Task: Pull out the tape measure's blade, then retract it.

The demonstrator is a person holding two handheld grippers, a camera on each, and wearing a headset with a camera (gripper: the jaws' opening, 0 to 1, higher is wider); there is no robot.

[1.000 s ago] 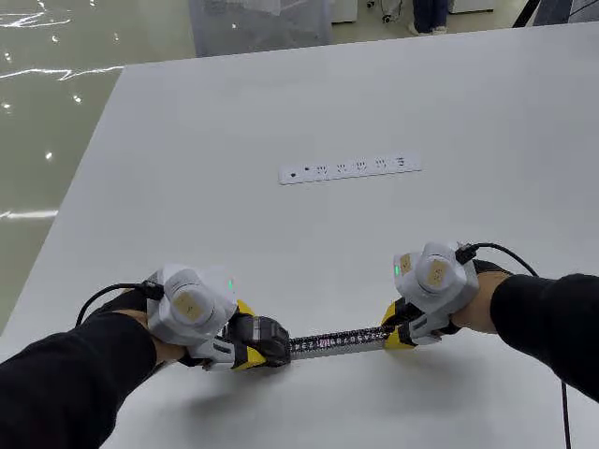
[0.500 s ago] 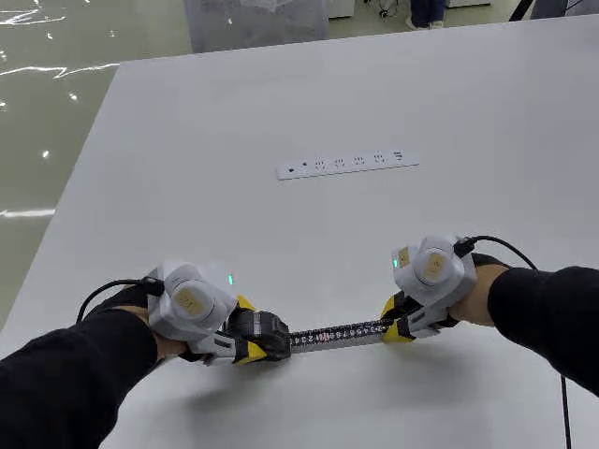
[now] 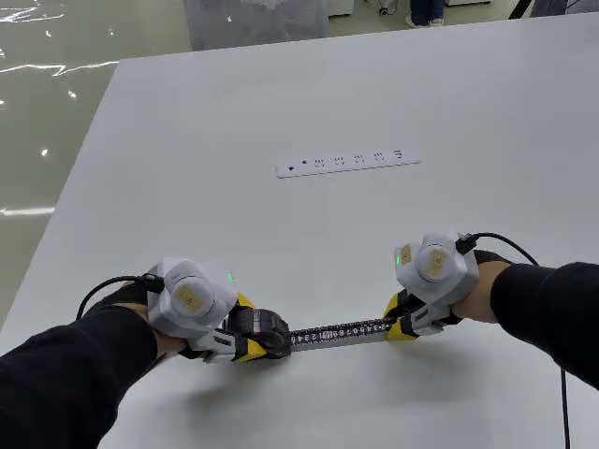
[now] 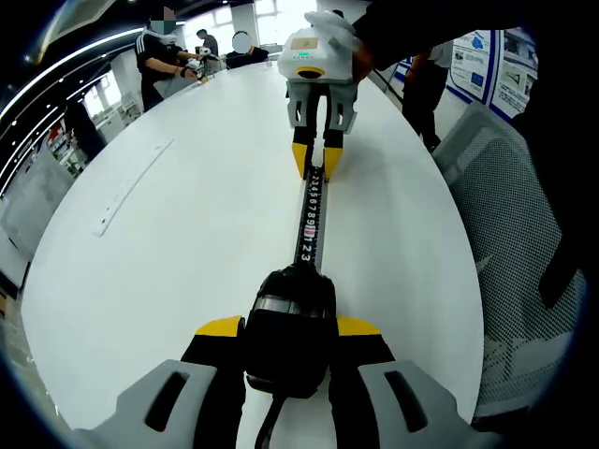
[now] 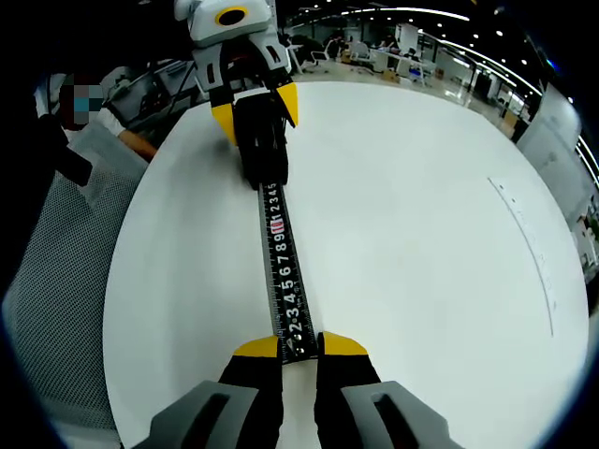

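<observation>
Blade (image 5: pixel 284 271) end: hidden between the right gripper's (image 5: pixel 299 348) jaws.
Tape measure case (image 4: pixel 292 304) sides: covered by the left gripper's (image 4: pixel 290 329) jaws.
White strip (image 3: pixel 347 161) markings: too small to read.

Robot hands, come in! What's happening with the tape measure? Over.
Left gripper shut on tape measure case. Right gripper shut on blade, partly pulled out. Nothing blocking; power strip well clear.

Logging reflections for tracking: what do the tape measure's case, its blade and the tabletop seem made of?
The case: probably black plastic or rubber, semi-gloss, soft highlights on top. The blade: likely thin painted metal, dark with printed white numerals. The tabletop: smooth matte white, maybe laminate; no grain.
</observation>
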